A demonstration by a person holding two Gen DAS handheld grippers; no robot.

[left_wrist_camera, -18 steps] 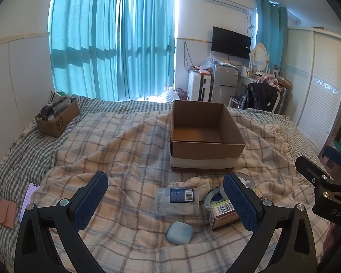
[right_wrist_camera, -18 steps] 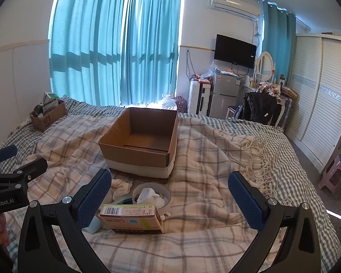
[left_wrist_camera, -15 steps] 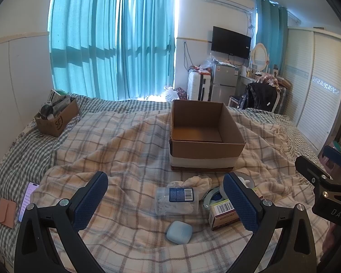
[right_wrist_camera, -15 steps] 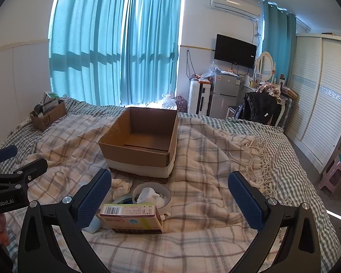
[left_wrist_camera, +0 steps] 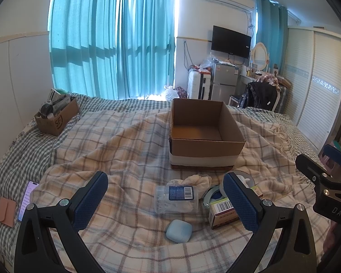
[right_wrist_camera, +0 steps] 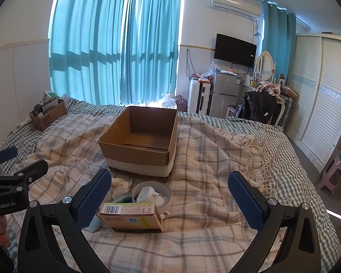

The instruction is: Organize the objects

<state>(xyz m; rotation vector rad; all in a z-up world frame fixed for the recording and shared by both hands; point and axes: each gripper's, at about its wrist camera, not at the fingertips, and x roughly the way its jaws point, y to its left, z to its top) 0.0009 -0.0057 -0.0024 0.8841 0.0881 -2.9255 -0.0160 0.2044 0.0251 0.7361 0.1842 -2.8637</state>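
Left to right on the bed (left_wrist_camera: 134,141): left hand-held gripper (left_wrist_camera: 164,201), jaws apart and empty, hovering above the bottle (left_wrist_camera: 176,199); medicine carton (right_wrist_camera: 130,216); right hand-held gripper (right_wrist_camera: 170,199), likewise apart. Beyond, mid-bed, the empty cardboard box (left_wrist_camera: 204,134) awaits them.

Plaid-blanketed bed (left_wrist_camera: 129,150) carries cardboard box (left_wrist_camera: 204,134) (open), phone (left_wrist_camera: 27,199).
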